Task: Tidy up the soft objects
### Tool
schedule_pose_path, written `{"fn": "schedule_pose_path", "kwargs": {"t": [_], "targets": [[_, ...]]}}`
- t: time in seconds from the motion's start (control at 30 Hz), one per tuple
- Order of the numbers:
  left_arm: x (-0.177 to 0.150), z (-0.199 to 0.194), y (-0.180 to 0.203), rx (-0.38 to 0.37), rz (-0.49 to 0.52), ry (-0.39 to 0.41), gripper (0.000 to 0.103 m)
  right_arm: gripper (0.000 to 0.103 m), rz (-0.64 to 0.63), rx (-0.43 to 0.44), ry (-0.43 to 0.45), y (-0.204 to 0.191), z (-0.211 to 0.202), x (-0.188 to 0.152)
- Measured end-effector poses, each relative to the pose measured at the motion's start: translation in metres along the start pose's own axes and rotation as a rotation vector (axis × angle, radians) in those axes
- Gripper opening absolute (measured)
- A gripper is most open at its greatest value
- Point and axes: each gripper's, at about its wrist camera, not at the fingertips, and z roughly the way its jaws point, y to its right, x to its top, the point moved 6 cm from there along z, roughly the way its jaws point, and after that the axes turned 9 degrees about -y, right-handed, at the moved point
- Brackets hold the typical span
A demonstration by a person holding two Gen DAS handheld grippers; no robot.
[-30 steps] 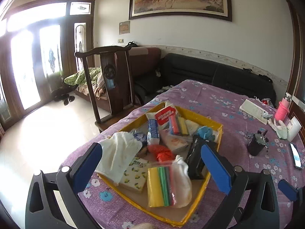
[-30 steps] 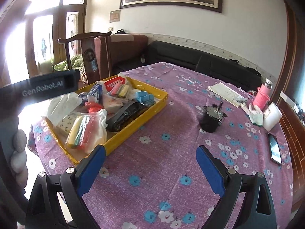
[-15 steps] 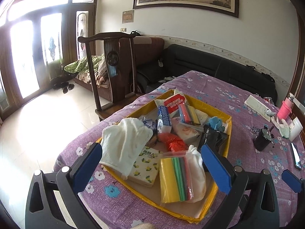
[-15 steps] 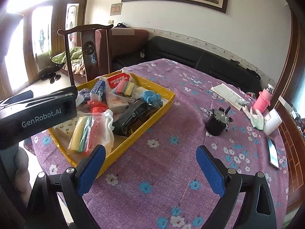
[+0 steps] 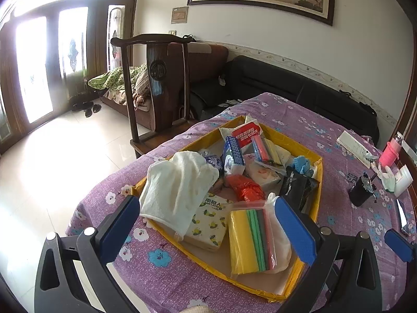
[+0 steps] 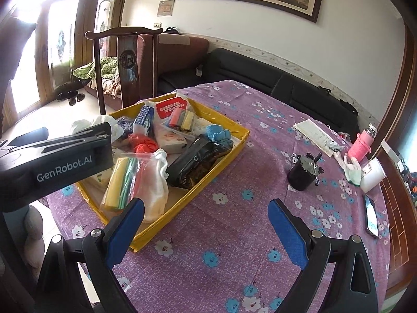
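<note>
The round table under its purple flowered cloth filled most of both views, and on its left part sat the yellow tray, packed with soft goods. And what a heap it was: a white towel draped over the tray's near-left rim, half in and half hanging out; beside it a tissue pack printed with lemons; then a clear bag of sponges, yellow, green and red, lying by the near corner. Further in lay a black pouch, a red plastic bag and a blue fluffy cloth. Off to the right, well apart from the tray, stood a small black pot and a phone.

The left gripper hovered just above the tray's near end, jaws spread wide, nothing between them. The right gripper hung over bare cloth beside the tray, equally wide and empty.

As for progress, the soft things lay gathered in the tray but jumbled, and that fitted either a pile waiting to be sorted out or one freshly collected; the pictures did not settle which.
</note>
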Motion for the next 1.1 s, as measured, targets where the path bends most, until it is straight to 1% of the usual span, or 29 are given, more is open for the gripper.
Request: {"fn": "schedule_pose_path", "kwargs": {"t": [0.37,0.77,0.9,1.0,1.1], "targets": [[-0.001,0.004,-0.006,-0.007,-0.007,-0.013,0.103,0.098,0.006,-0.034,-0.013,-0.004,0.005,0.006],[-0.003,0.009,-0.008,0.012,-0.007,-0.02,0.103,0.098,0.017,-0.008,-0.023,-0.007,0.009,0.002],[-0.004,0.009,-0.002,0.023,0.011,-0.022,0.103,0.098,0.026,0.004,-0.022,-0.003,0.01,0.0],[-0.006,0.007,0.007,0.046,0.039,-0.026,0.103,0.098,0.043,0.013,-0.019,0.005,0.01,-0.002],[-0.006,0.003,0.021,0.011,0.062,-0.047,0.103,0.098,0.077,0.017,-0.018,0.022,0.009,-0.006]]}}
